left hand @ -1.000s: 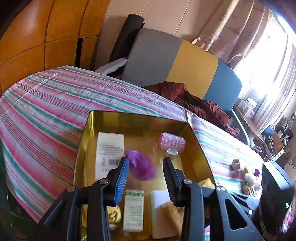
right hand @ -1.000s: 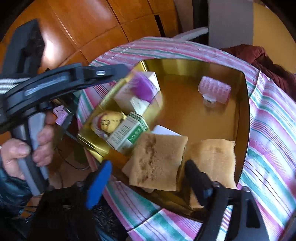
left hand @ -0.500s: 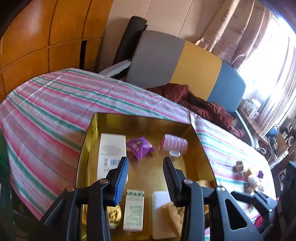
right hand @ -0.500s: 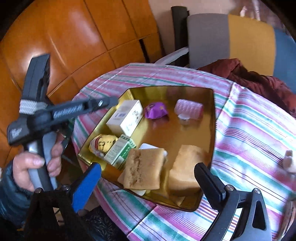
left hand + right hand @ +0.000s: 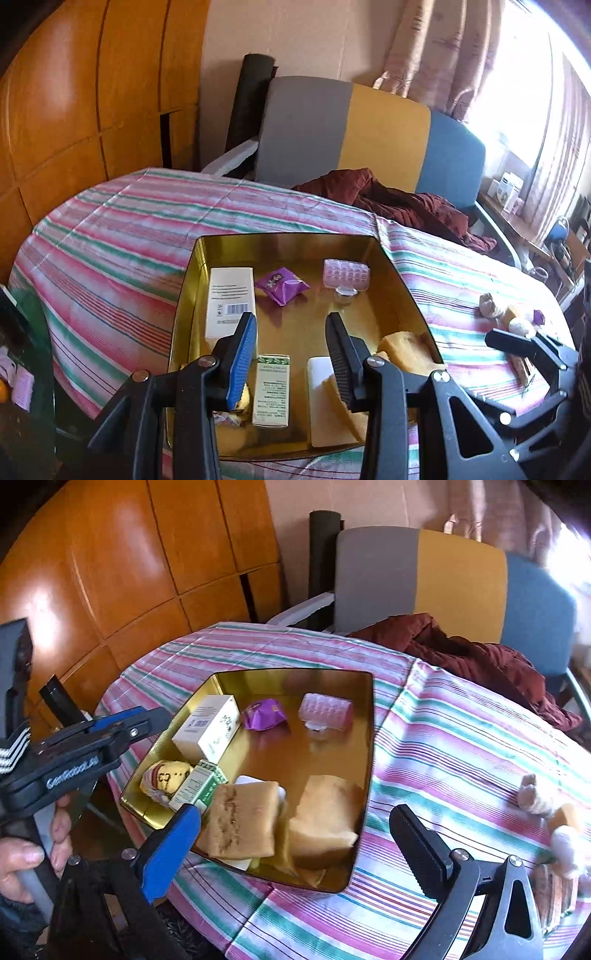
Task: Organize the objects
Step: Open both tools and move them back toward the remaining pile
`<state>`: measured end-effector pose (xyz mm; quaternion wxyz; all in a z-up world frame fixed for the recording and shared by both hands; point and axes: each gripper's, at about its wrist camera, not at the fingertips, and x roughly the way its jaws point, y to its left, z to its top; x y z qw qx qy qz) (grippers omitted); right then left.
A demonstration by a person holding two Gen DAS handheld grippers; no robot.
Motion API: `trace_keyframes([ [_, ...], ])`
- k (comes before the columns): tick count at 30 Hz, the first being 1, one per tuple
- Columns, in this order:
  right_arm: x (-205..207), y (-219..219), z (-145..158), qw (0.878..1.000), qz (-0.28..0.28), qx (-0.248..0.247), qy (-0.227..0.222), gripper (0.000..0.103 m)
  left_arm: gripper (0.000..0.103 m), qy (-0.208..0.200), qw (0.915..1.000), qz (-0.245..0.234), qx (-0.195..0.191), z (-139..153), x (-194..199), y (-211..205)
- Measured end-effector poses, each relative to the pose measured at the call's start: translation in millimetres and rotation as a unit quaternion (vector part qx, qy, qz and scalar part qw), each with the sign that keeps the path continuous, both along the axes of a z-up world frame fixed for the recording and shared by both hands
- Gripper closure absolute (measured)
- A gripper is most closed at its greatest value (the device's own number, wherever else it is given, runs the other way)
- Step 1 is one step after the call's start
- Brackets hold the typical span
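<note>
From the left wrist we look steeply down along our own fingers at the gold tin [image 5: 400, 288], close in, its floor straight ahead between the jaws and the striped tablecloth [image 5: 122, 236] beyond the tips. From the right wrist we sit a little farther back and higher, angled down too; the tin [image 5: 369, 716] lies ahead between these jaws, toward the blue one. Both views share the tin, the cloth and the colour-block chair [image 5: 384, 140] behind. The right view also catches the left gripper [image 5: 147, 716] out past its blue jaw.
</note>
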<state>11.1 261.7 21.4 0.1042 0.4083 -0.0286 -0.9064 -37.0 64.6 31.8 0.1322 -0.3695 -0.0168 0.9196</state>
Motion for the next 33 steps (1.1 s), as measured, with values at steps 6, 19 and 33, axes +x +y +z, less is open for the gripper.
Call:
trace_keyframes([
  [6, 9.6, 21.8, 7.1, 0.999, -0.032, 0.005, 0.009, 0.0, 0.064, 0.006, 0.9996, -0.028, -0.004, 6.3, 8.8, 14.2],
  [19, 37.4, 115.7, -15.8, 0.984, -0.17, 0.02, -0.039, 0.0, 0.064, 0.011, 0.9932, -0.116, -0.003, 13.0, 28.8, 68.4],
  [33, 96.6, 247.3, -22.1, 0.94, -0.335, 0.009, -0.069, 0.0, 0.064, 0.001, 0.9764, -0.216, -0.013, 16.6, 45.4, 145.1],
])
